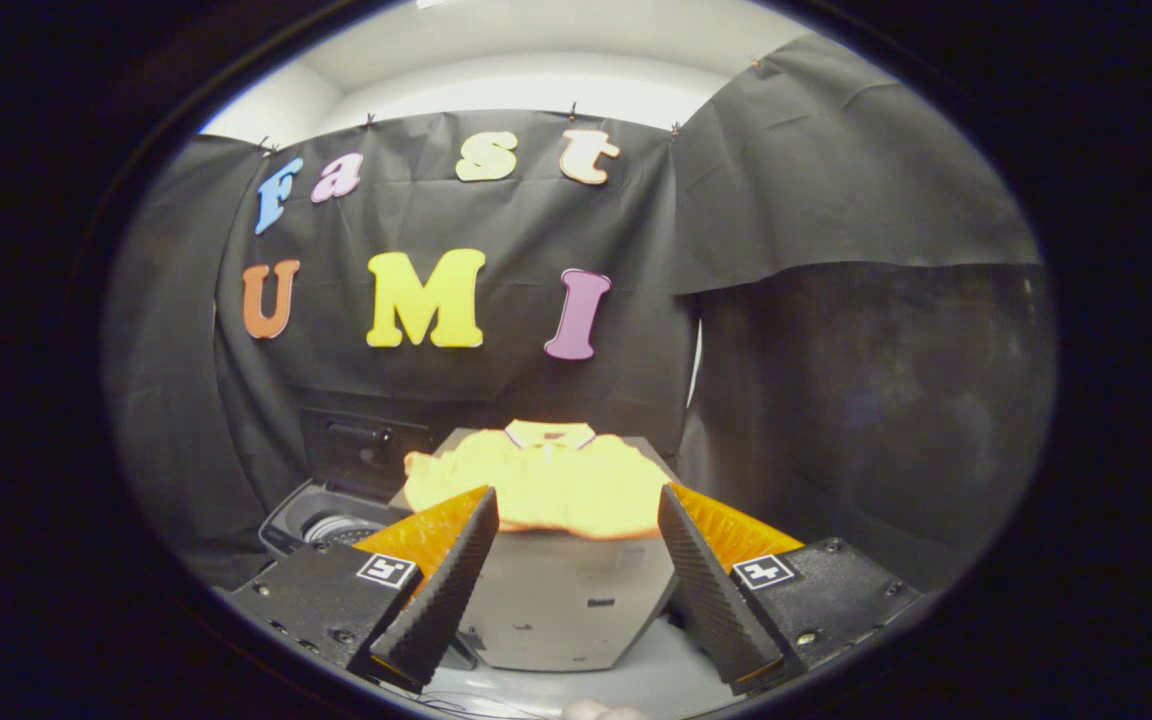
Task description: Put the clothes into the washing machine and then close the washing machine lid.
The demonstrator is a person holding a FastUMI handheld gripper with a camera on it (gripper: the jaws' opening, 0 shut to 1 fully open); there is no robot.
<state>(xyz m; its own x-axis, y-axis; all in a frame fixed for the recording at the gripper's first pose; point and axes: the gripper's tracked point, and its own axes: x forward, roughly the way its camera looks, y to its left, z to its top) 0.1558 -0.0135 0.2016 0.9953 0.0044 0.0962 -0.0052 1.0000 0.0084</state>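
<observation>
Grey box (551,600) before black cloth wall (836,350)

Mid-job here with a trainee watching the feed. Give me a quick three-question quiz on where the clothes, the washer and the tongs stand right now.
1. True or false: the tongs are shut on the yellow garment.
2. Which is the washing machine's lid? A) raised B) shut C) taken off
3. Fill in: the yellow garment lies on top of a grey ____.

Key
1. False. The fingers stand wide apart, and the garment lies just ahead, between them.
2. A. The lid stands up behind the open tub, beside the left finger.
3. Box. It stands right of the washing machine.
</observation>
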